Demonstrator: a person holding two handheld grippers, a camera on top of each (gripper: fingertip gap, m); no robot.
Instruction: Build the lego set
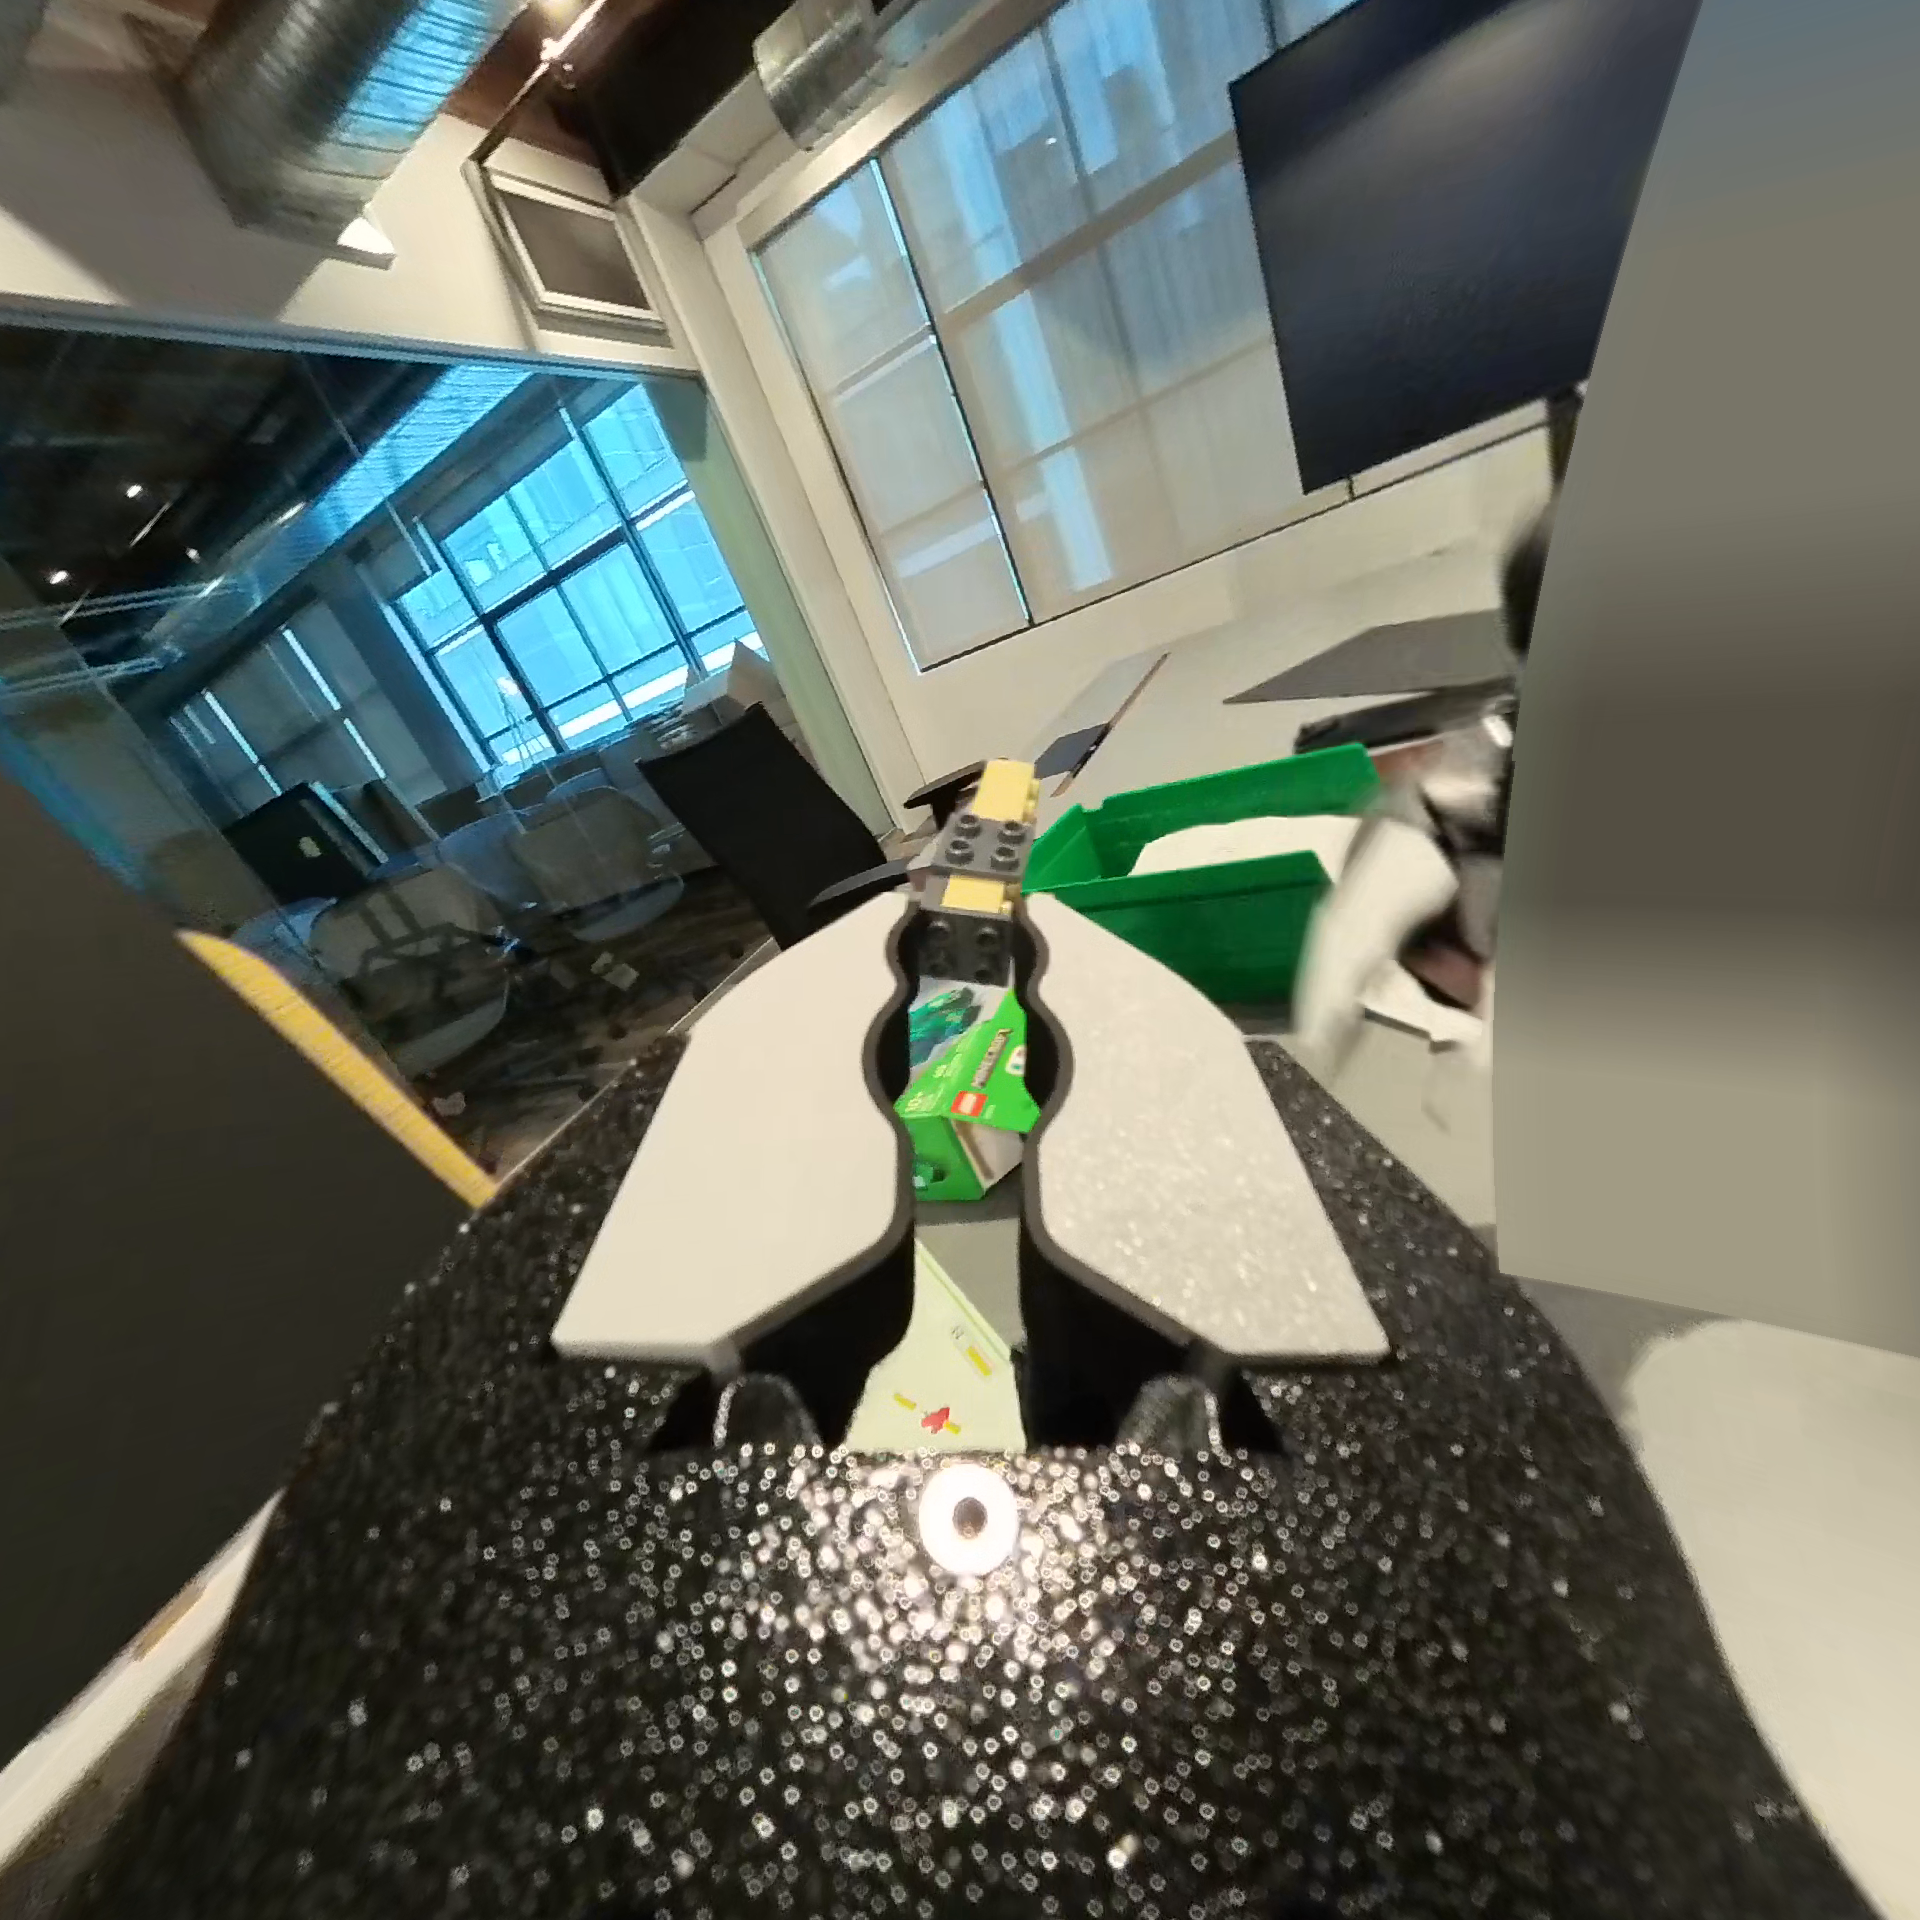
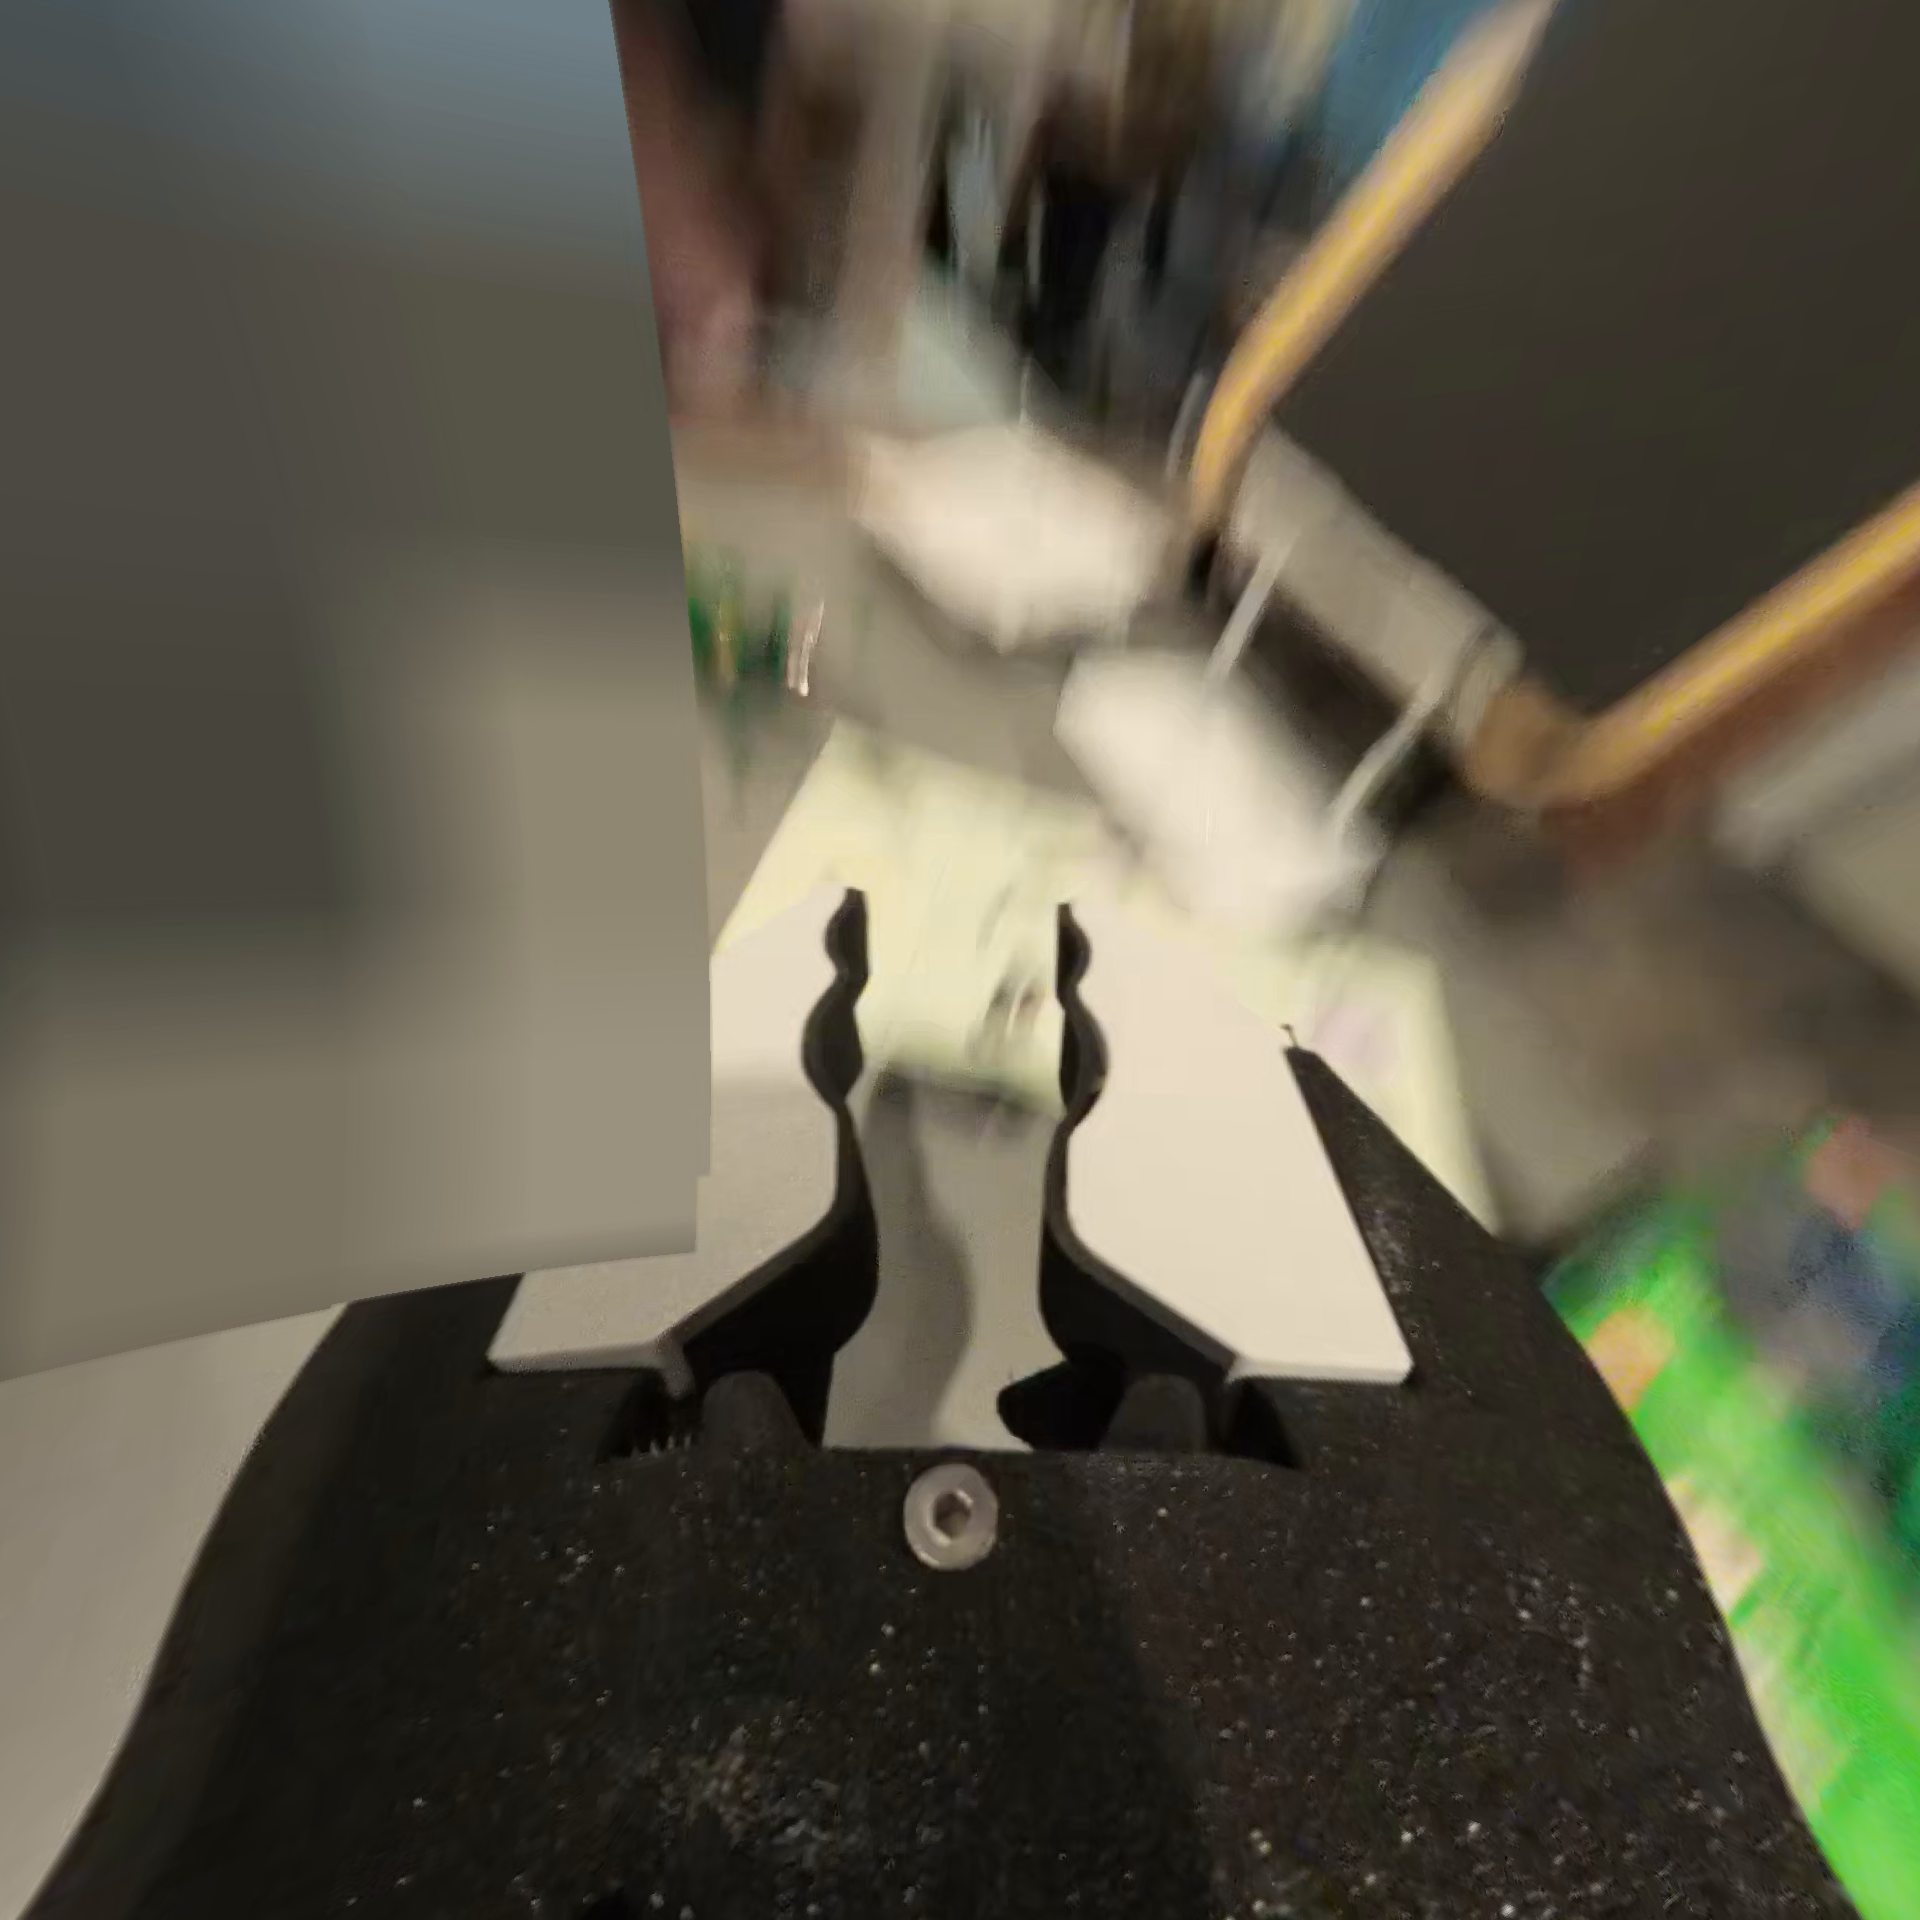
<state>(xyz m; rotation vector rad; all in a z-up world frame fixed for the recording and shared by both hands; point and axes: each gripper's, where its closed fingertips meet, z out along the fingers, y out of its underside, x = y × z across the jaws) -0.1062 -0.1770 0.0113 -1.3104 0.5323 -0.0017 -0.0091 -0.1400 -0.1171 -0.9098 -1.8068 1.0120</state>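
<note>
The left gripper [image 1: 961,914] is clamping a small brick assembly [image 1: 982,868] between its fingertips, lifted clear of the table [image 1: 1766,1507]. The assembly is a stack of dark grey and black studded bricks with tan pieces sandwiched among them, and it is sticking out past the tips. Seen through the gap between the fingers, below the assembly, a sheet of printed instructions [image 1: 951,1371] is lying on the table, and just beyond it a green box [image 1: 971,1081] is standing. Farther off, to the right of the assembly, a green plastic bin [image 1: 1184,894] is sitting on the table; behind the assembly a black chair [image 1: 769,821] is standing before large windows [image 1: 1039,364].

The right gripper [image 2: 958,914] is standing open with nothing between its fingers, hovering over a pale, blurred sheet [image 2: 935,935]. The right wrist view is heavily smeared; beyond the sheet, white shapes are showing that cannot be identified.
</note>
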